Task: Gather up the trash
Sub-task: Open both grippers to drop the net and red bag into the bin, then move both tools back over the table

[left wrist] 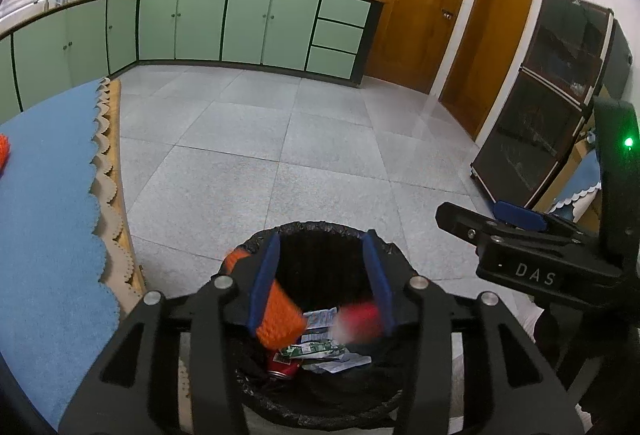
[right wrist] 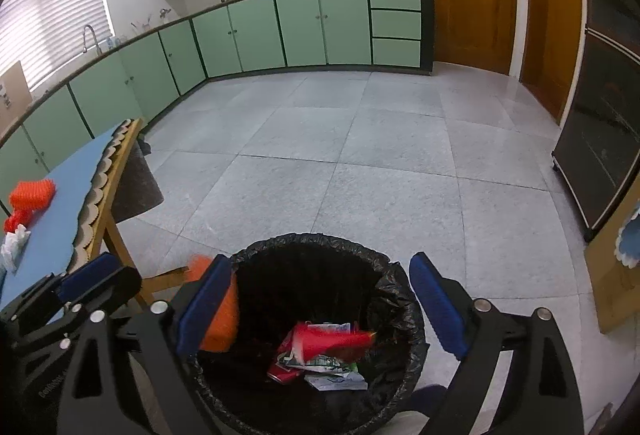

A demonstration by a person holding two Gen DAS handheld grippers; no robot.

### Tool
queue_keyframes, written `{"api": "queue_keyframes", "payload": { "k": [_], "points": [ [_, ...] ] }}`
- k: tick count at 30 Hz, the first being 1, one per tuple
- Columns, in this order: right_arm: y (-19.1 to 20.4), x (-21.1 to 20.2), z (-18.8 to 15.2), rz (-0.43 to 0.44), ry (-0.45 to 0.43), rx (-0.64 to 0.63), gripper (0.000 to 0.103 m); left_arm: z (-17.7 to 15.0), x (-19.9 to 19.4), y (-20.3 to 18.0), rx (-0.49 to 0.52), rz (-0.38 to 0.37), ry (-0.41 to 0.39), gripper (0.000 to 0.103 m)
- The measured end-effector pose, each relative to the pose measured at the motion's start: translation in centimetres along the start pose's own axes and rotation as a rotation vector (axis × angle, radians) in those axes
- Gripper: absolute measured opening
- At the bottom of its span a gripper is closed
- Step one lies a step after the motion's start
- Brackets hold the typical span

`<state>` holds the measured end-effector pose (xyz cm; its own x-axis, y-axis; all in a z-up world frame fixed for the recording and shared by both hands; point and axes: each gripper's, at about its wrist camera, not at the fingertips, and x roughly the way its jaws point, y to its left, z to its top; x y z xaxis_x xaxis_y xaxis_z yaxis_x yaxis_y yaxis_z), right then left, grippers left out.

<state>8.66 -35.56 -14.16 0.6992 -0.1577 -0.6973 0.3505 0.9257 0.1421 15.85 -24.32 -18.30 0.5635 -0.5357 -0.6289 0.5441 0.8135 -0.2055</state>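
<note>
Orange mesh piece beside left fingers, above bin.

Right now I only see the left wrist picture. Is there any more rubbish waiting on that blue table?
Observer: Yes. The right wrist view shows an orange mesh sleeve lying on the blue tablecloth.
Operator: Anything else there?
Observer: A crumpled white paper lies beside it.
Operator: And the other tongs, are they holding something?
Observer: No. The right tongs stand wide open over the black bin, their pads gripping nothing.
</note>
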Motion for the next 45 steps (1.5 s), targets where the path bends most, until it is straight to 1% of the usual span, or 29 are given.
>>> {"api": "queue_keyframes", "payload": {
  "k": [3, 7, 9, 12, 15, 18, 21, 22, 24, 29, 32, 33, 37, 38, 45],
  "points": [
    [0.2, -0.9, 0.5, 0.004, -0.024, 0.003, 0.091, 0.5, -1.1, 0.6, -0.02, -0.002, -0.027, 0.047],
    [1.3, -2.5, 1.4, 0.025, -0.069, -0.008, 0.094, 1.7, -3.7, 2.2, -0.058, 0.019, -0.085, 0.05],
    [2.5, -3.6, 2.0, 0.045, -0.098, -0.026, 0.096, 2.3, -5.2, 3.3, -0.082, 0.039, -0.115, 0.054],
    [4.7, -4.7, 2.6, 0.088, -0.127, -0.053, 0.097, 2.9, -7.5, 5.3, -0.115, 0.08, -0.157, 0.057],
    [7.5, -5.5, 2.9, 0.138, -0.148, -0.086, 0.097, 3.1, -10.0, 7.0, -0.12, 0.142, -0.198, 0.062],
    [10.8, -5.9, 3.1, 0.196, -0.159, -0.12, 0.097, 2.6, -12.8, 9.1, -0.11, 0.24, -0.23, 0.065],
    [15.1, -5.8, 2.9, 0.266, -0.163, -0.166, 0.097, 1.8, -15.3, 11.5, -0.123, 0.322, -0.248, 0.067],
    [16.2, -5.8, 2.9, 0.28, -0.163, -0.178, 0.097, 1.2, -16.5, 12.8, -0.131, 0.37, -0.256, 0.068],
    [18.9, -5.5, 2.6, 0.314, -0.157, -0.208, 0.097, 0.6, -18.1, 14.7, -0.145, 0.432, -0.264, 0.07],
    [26.1, -4.5, 1.3, 0.399, -0.13, -0.304, 0.097, -2.2, -22.6, 21.2, -0.223, 0.634, -0.249, 0.073],
    [29.6, -4.2, 0.0, 0.436, -0.117, -0.347, 0.097, -3.3, -24.5, 25.1, -0.28, 0.733, -0.229, 0.075],
    [30.7, -4.0, -0.4, 0.447, -0.112, -0.359, 0.097, -3.6, -25.2, 26.6, -0.309, 0.749, -0.219, 0.075],
    [33.3, -3.4, -1.4, 0.478, -0.095, -0.372, 0.097, -4.9, -26.6, 30.0, -0.376, 0.774, -0.195, 0.075],
    [34.0, -3.2, -1.6, 0.482, -0.091, -0.375, 0.097, -5.4, -26.9, 30.6, -0.385, 0.77, -0.189, 0.075],
    [36.7, -2.1, -2.3, 0.475, -0.075, -0.392, 0.097, -5.4, -25.7, 32.5, -0.404, 0.716, -0.142, 0.076]
  ]
}}
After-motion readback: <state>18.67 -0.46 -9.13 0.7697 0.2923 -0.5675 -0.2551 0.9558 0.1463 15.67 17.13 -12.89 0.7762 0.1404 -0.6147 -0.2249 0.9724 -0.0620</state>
